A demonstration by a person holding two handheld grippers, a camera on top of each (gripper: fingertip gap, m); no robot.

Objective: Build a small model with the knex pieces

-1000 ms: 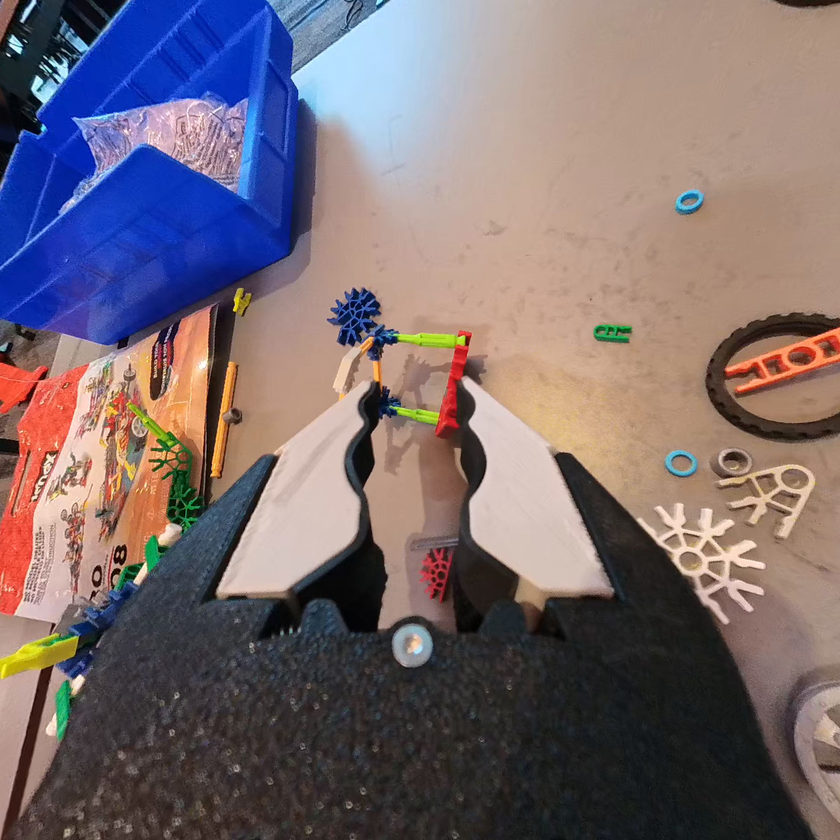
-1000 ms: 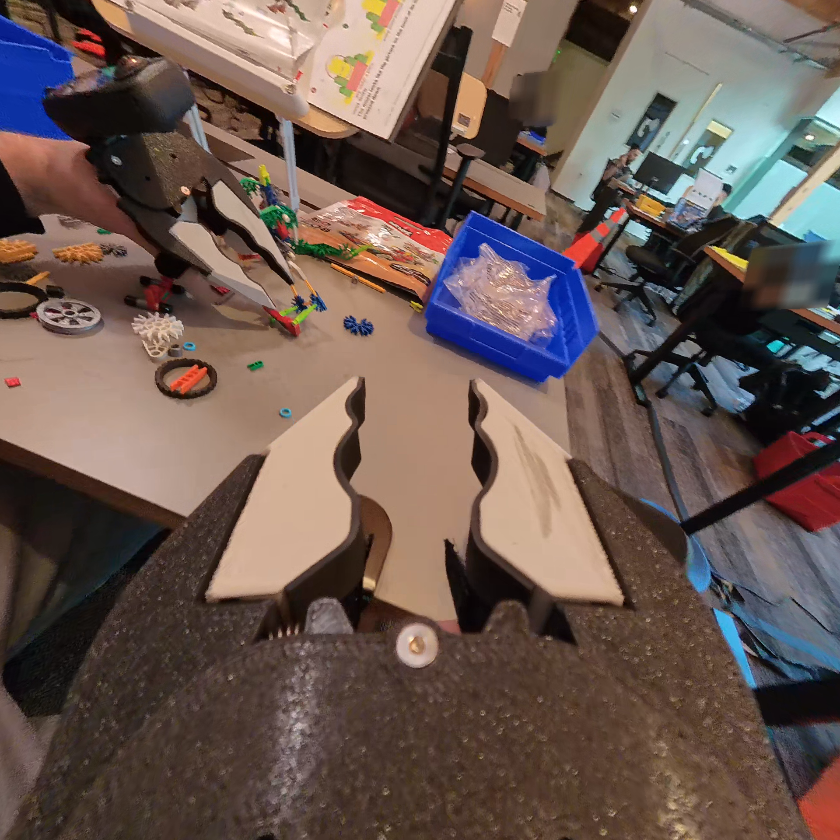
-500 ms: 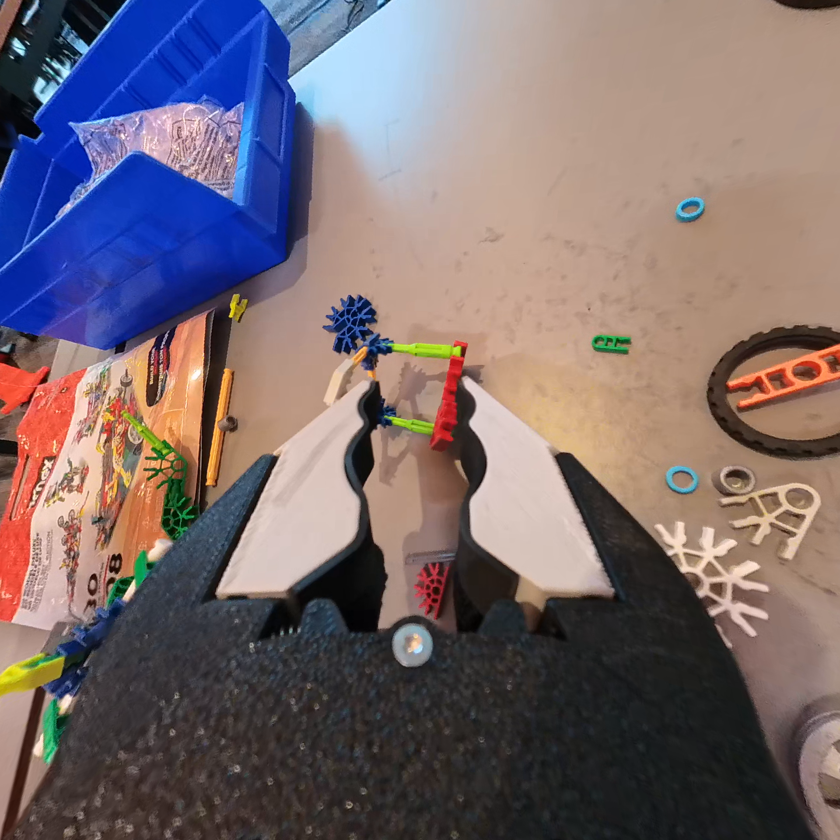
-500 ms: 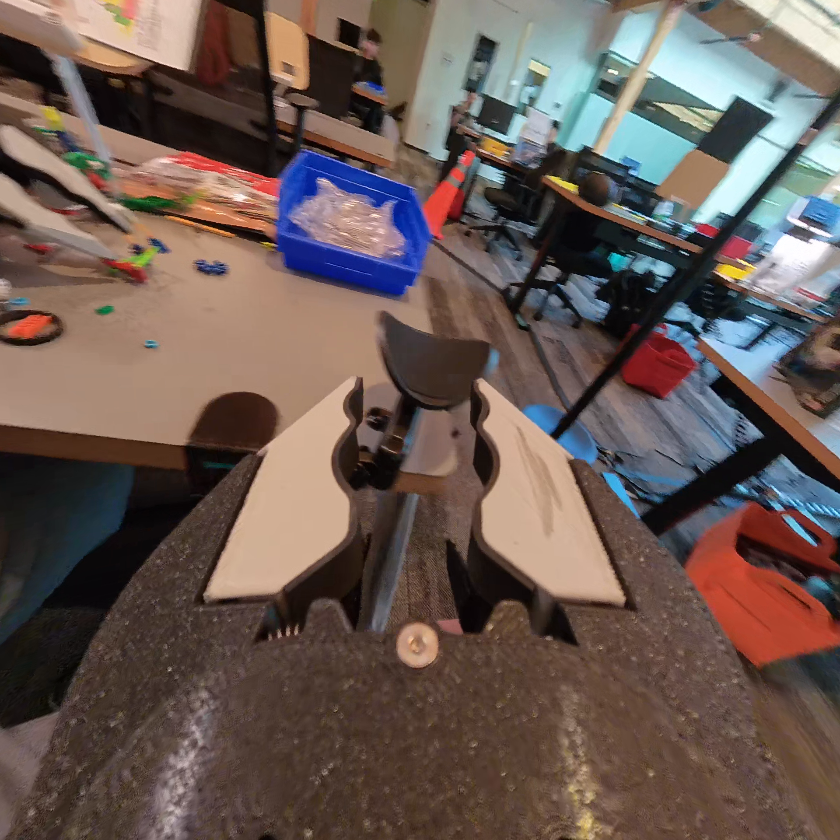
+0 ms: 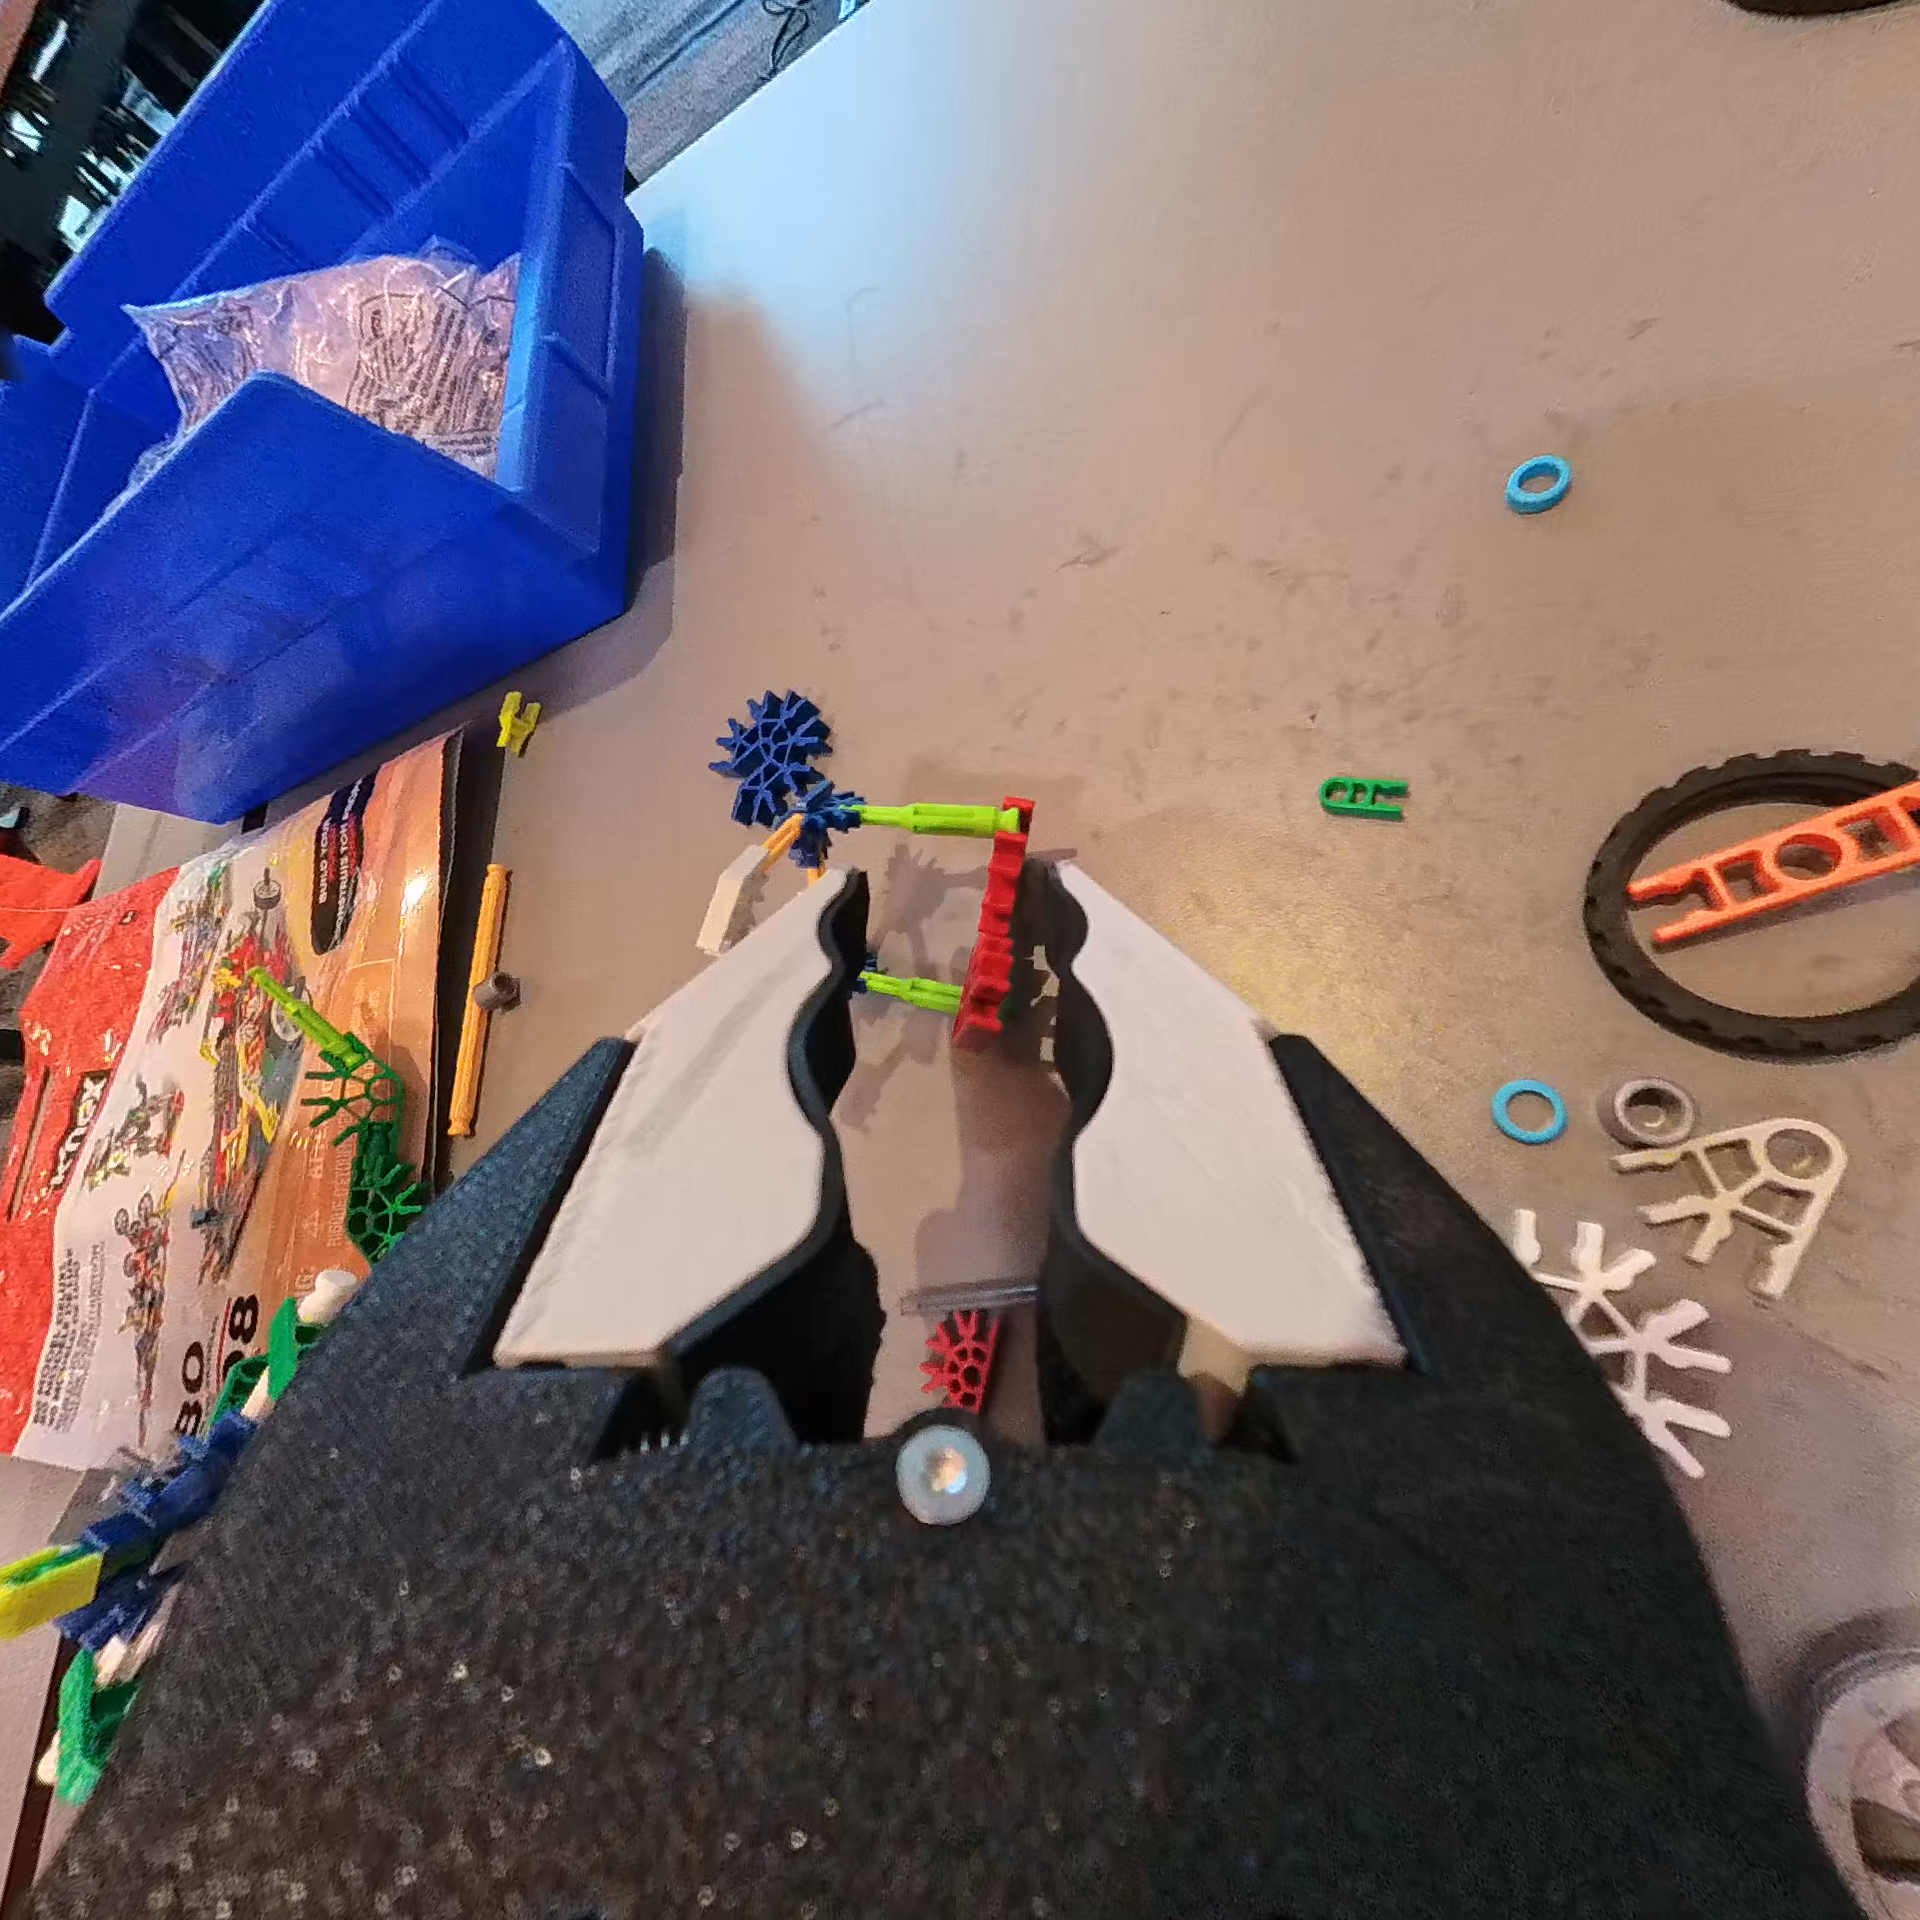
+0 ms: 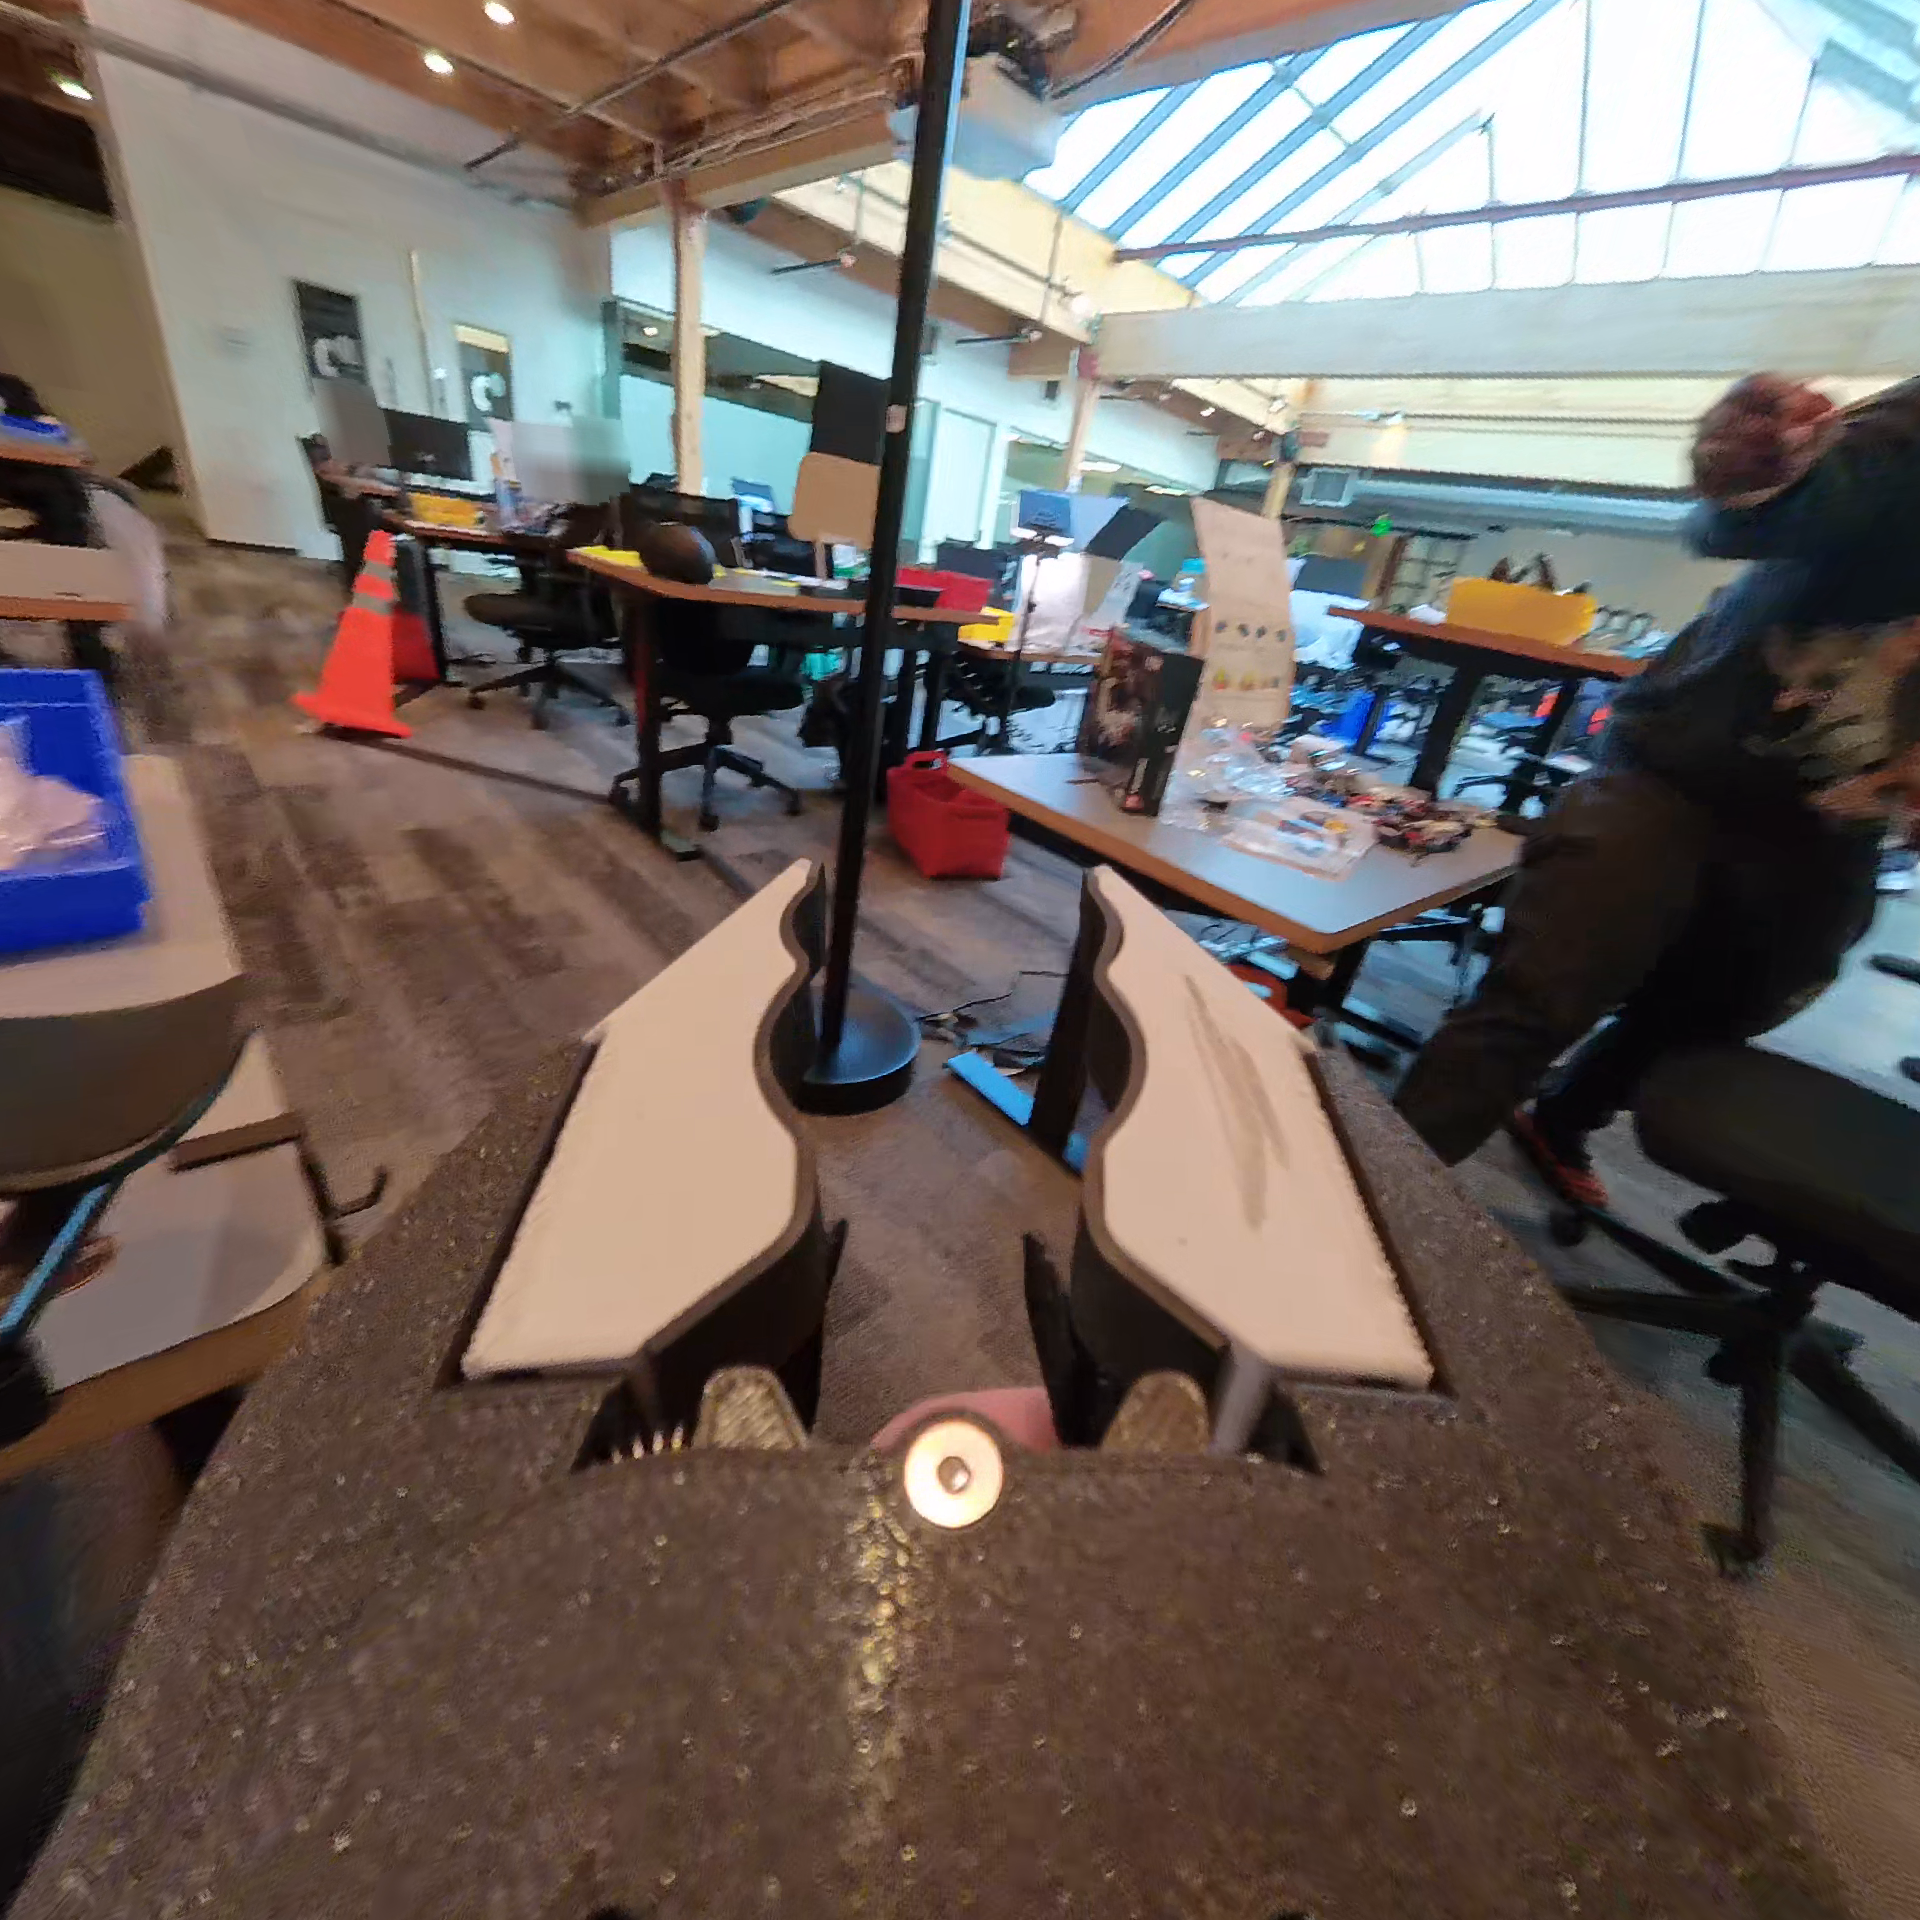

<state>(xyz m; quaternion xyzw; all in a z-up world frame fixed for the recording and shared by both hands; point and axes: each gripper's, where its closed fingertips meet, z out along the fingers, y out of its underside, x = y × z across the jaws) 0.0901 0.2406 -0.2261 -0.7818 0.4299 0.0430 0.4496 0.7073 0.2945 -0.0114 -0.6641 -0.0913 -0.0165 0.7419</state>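
Bracketing a small rod-and-connector toy frame, the left gripper is sitting parted over the grey counter, one fingertip just beside the frame's red connector; whether it is pinching, I cannot tell. A blue bin is standing well apart. The right gripper is hanging released and empty, pointing at a black pole.
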